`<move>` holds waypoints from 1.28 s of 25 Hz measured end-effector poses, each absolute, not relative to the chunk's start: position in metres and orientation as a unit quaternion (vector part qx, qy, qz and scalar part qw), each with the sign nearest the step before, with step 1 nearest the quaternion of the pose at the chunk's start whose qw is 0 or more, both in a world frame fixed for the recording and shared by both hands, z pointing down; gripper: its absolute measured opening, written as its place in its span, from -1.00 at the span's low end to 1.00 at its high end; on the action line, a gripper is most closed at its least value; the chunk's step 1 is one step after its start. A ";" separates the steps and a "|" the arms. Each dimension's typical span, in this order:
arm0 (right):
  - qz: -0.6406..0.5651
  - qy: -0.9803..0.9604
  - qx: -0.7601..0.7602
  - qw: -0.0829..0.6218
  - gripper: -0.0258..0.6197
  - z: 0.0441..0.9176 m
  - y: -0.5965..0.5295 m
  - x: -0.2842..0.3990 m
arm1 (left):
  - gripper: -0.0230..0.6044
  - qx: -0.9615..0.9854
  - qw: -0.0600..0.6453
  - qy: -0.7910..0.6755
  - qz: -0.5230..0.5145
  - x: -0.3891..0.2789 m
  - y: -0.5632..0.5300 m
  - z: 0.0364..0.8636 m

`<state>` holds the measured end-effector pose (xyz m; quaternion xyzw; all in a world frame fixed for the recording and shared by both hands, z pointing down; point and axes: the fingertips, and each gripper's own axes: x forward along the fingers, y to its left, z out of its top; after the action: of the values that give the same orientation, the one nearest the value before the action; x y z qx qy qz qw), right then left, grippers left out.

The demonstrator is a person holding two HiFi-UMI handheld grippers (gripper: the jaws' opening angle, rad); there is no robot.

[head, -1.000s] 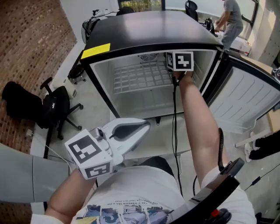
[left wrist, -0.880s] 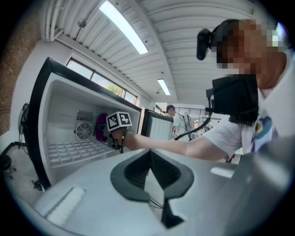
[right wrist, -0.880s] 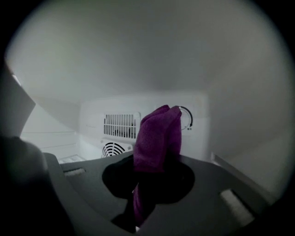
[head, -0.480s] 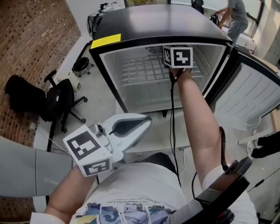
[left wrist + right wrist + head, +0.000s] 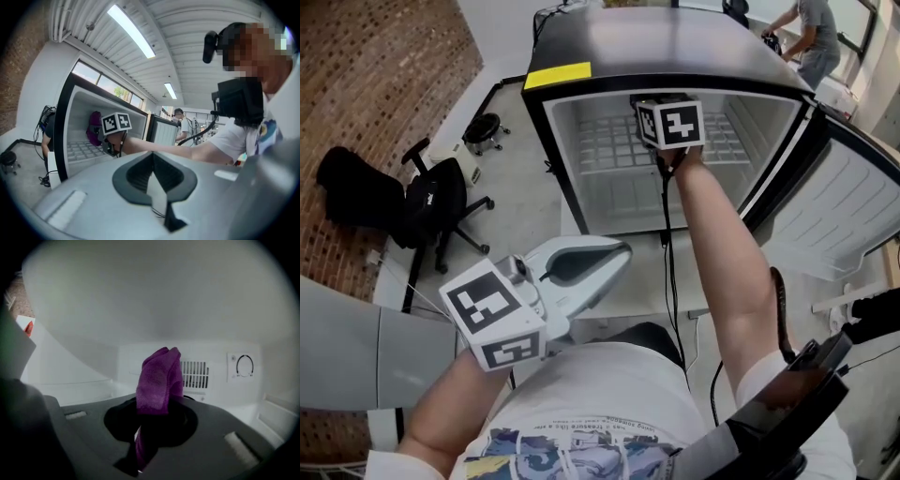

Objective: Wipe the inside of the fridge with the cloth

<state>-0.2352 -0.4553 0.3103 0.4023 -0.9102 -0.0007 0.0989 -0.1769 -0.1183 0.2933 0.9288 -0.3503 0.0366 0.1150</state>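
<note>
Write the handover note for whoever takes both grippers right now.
Right gripper: shut on the purple cloth, inside the open fridge, above the wire shelf, facing the back wall with its vent and dial. Whether the cloth touches a wall cannot be told.
Left gripper: shut, empty, held near the body, outside the fridge.
Done: door open, cloth gripped and inside. No wiped area shows.
Left: wipe walls, shelf and floor of the interior.
</note>
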 end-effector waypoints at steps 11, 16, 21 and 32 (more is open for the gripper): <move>-0.015 -0.934 0.338 0.112 -0.75 0.313 -0.433 -0.303 | -0.90 0.917 0.119 -0.380 0.023 -0.201 -0.110 0.294; -0.013 -0.943 0.313 0.109 -0.75 0.314 -0.431 -0.317 | -0.90 0.913 0.123 -0.389 0.023 -0.209 -0.111 0.296; -0.011 -0.952 0.283 0.115 -0.75 0.318 -0.427 -0.329 | -0.90 0.912 0.122 -0.390 0.023 -0.212 -0.114 0.294; -0.020 -0.971 0.212 0.110 -0.75 0.319 -0.396 -0.342 | -0.90 0.912 0.120 -0.392 0.017 -0.215 -0.116 0.288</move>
<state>-0.3422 -0.3958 0.3195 0.2117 -0.9709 -0.0197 0.1103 -0.2154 -0.1165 0.2883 0.9120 -0.3920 0.0171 0.1195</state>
